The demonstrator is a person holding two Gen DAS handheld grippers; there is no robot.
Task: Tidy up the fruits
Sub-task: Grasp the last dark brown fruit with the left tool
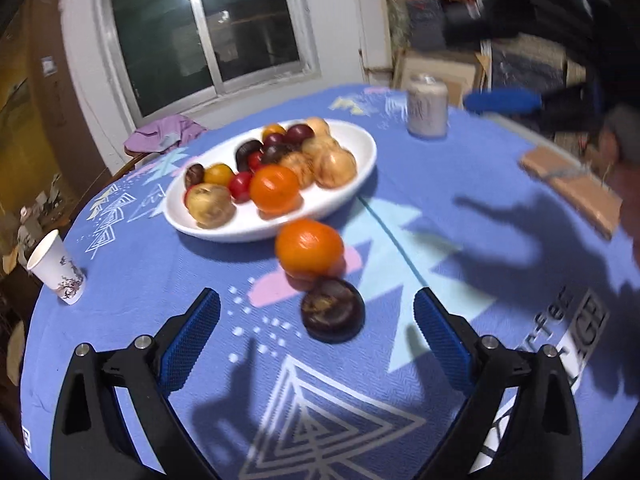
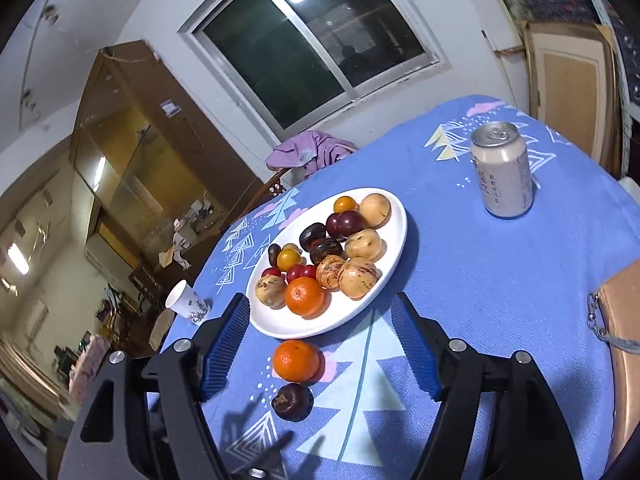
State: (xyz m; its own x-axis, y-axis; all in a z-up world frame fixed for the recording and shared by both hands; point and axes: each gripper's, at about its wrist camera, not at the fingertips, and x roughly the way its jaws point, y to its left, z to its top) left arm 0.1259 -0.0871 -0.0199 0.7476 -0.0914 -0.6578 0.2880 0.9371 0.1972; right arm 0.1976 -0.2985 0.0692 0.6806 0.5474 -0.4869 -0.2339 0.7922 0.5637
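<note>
Only partly legible, tablecloth (image 1: 520, 240) lettering (image 1: 576, 328) reads "AGE" beside open left jaws.

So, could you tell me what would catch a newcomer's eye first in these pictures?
The white oval plate heaped with mixed fruit sits mid-table on the blue patterned cloth. In front of it two strays lie on the cloth: an orange and, nearer the cameras, a dark purple fruit. A silver can stands upright beyond the plate, to its right.
</note>
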